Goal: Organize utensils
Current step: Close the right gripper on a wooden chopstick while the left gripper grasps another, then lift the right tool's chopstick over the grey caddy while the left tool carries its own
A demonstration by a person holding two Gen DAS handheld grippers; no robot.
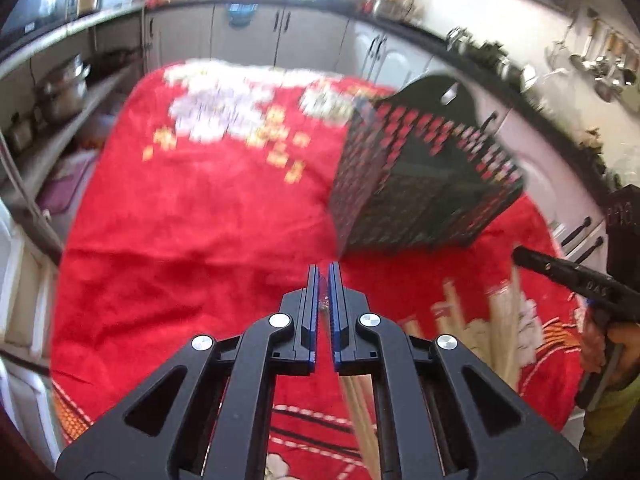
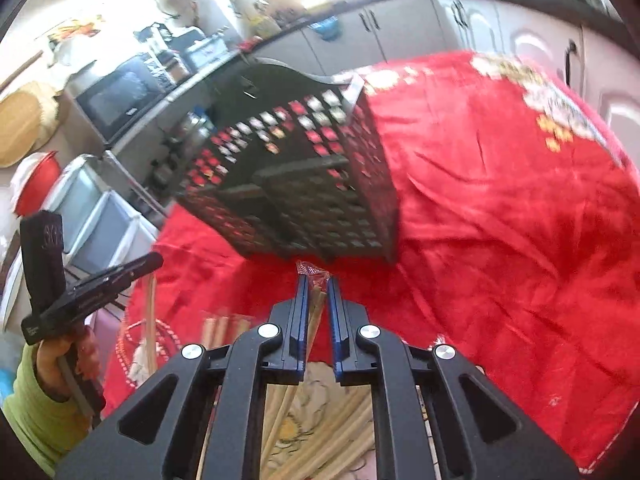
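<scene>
Early stage of sorting. The left claw is pressed together on a pale wooden chopstick; the right claw pinches a few pale chopsticks in a clear wrapper. The black perforated plastic utensil basket on the red floral cloth looks empty. Loose chopsticks lie at the cloth's near edge, still unsorted.

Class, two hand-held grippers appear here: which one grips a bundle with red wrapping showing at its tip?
The right hand-held gripper: red mesh pokes past its fingertips above pale sticks. The left hand-held gripper shows no red wrapping.
</scene>
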